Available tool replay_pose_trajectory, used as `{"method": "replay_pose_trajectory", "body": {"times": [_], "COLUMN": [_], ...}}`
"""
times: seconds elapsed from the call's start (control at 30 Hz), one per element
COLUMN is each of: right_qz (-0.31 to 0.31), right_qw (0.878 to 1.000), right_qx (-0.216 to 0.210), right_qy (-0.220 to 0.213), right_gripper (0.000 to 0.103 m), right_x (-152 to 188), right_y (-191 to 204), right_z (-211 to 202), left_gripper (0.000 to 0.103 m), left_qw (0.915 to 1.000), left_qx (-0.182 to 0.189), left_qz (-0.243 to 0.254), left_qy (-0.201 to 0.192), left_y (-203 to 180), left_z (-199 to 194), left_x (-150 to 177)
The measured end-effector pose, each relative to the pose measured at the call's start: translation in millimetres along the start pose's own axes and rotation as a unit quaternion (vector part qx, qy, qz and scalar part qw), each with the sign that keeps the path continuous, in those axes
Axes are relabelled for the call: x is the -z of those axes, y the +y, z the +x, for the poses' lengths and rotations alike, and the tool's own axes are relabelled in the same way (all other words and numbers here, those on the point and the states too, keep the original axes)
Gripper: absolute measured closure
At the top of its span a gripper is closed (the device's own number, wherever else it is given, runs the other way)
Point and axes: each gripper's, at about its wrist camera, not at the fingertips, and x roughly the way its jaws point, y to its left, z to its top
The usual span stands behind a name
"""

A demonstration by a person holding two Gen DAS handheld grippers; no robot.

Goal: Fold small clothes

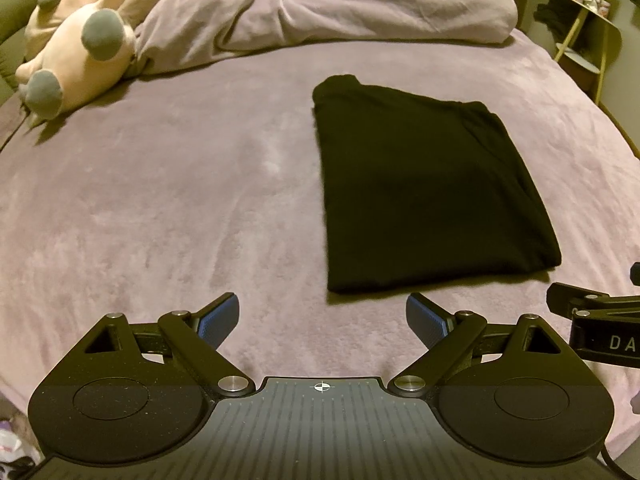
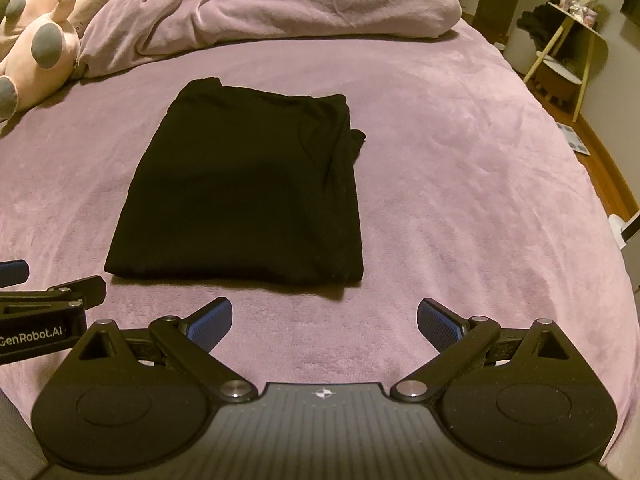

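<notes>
A black garment (image 1: 432,188) lies folded into a flat rectangle on the purple bed cover (image 1: 160,208). It also shows in the right wrist view (image 2: 248,188), with a loose bit of fabric sticking out on its right side. My left gripper (image 1: 322,316) is open and empty, hovering near the garment's near left corner. My right gripper (image 2: 324,318) is open and empty, just short of the garment's near right corner. Each gripper shows at the edge of the other's view: the right one (image 1: 596,320) and the left one (image 2: 44,300).
A pink plush toy (image 1: 76,48) lies at the far left of the bed. A bunched purple duvet (image 1: 320,4) lies across the far side. A small side table (image 2: 568,36) stands on the floor beyond the bed's right edge.
</notes>
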Motion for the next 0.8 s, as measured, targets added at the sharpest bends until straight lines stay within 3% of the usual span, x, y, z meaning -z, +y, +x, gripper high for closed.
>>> {"method": "replay_pose_trajectory", "body": {"times": [0.8], "right_qz": [0.002], "right_qw": [1.000], "right_qx": [-0.002], "right_qy": [-0.006], "right_gripper": [0.004], "right_x": [-0.1], "right_y": [-0.1], "right_z": [-3.2], "left_gripper": [0.008], "left_qw": [1.0000], "left_qx": [0.001], "left_qz": [0.005], "left_qy": [-0.001], "left_y": [-2.2], "left_z": [0.5], "left_x": [0.7]}}
